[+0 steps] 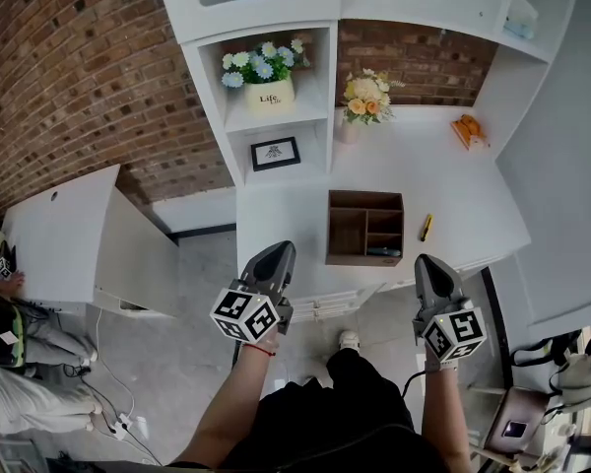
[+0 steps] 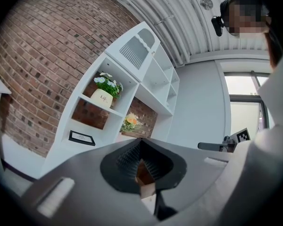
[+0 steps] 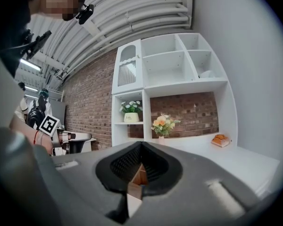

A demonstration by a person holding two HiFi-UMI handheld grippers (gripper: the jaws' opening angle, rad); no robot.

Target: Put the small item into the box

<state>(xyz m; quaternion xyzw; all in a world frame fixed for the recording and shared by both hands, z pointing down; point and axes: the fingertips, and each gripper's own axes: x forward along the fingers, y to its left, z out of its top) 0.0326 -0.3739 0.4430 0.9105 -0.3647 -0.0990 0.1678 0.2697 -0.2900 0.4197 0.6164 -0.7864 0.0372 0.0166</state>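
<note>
A brown wooden box (image 1: 364, 227) with several open compartments stands on the white desk (image 1: 453, 195). Just right of it lies a small yellow item (image 1: 426, 227). My left gripper (image 1: 273, 262) hangs before the desk's front edge, left of the box, its jaws closed together and holding nothing. My right gripper (image 1: 429, 272) is level with it on the right, below the yellow item, also shut and empty. In the left gripper view the left gripper (image 2: 141, 166) shows only a thin slit with brown behind it. The right gripper (image 3: 140, 171) looks the same in its own view.
White shelving rises behind the desk with a flower pot (image 1: 268, 77), a framed picture (image 1: 275, 153) and a vase of orange flowers (image 1: 366, 101). An orange object (image 1: 468, 128) lies at the desk's far right. A low white table (image 1: 69, 235) stands at left; cables (image 1: 118, 417) lie on the floor.
</note>
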